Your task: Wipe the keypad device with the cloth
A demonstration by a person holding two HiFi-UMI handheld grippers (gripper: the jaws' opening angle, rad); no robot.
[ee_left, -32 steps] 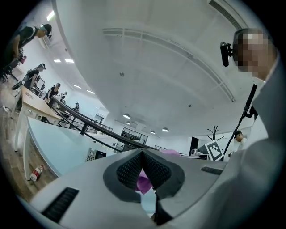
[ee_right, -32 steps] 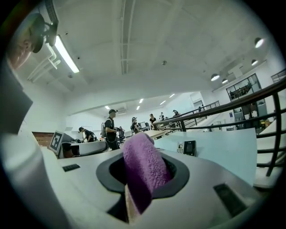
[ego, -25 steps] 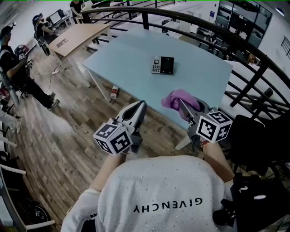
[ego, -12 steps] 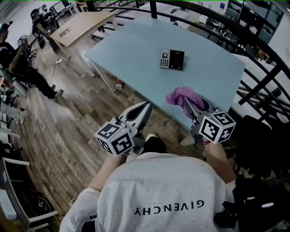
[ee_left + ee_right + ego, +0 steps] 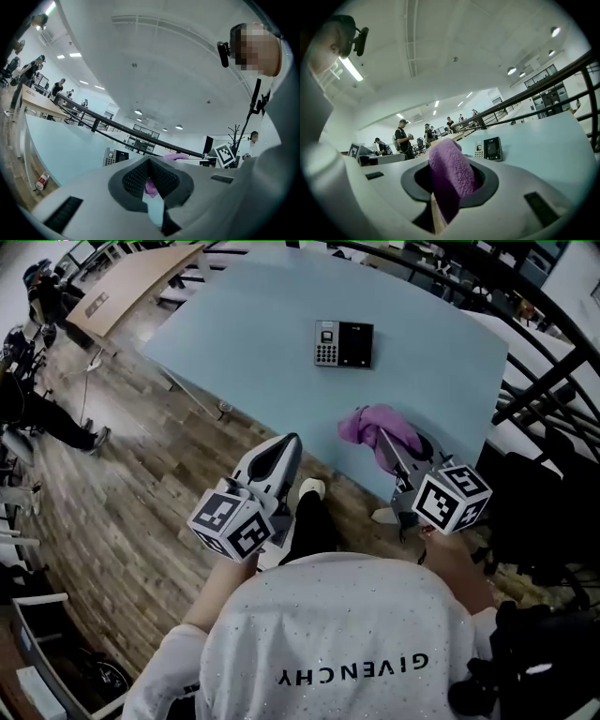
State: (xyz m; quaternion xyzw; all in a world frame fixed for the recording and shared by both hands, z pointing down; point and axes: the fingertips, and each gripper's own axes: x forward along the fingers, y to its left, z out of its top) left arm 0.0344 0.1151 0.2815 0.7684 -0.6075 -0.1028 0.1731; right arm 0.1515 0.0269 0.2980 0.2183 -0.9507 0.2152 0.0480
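The keypad device (image 5: pixel 343 343) lies flat on the pale blue table (image 5: pixel 253 324), dark with a grey keypad on its left half. It also shows far off as the keypad device (image 5: pixel 115 157) and the keypad device (image 5: pixel 490 148). My right gripper (image 5: pixel 386 442) hangs over the table's near edge, shut on the purple cloth (image 5: pixel 373 426), well short of the device. In the right gripper view the cloth (image 5: pixel 450 176) bulges from between the jaws of the right gripper (image 5: pixel 446 190). My left gripper (image 5: pixel 287 448) is shut and holds nothing, left of the cloth, over the floor. The left gripper (image 5: pixel 150 165) points at the table.
A black railing (image 5: pixel 544 381) curves round the table's far and right sides. A wooden table (image 5: pixel 131 282) and people (image 5: pixel 28 399) stand at the far left. A bottle (image 5: pixel 223 409) lies on the wood floor under the table's left edge. A shoe (image 5: pixel 309 488) shows between the grippers.
The person has stepped nearer the table, so the device and the table edge lie closer. Both grippers keep their pose, and the cloth stays in the right one.
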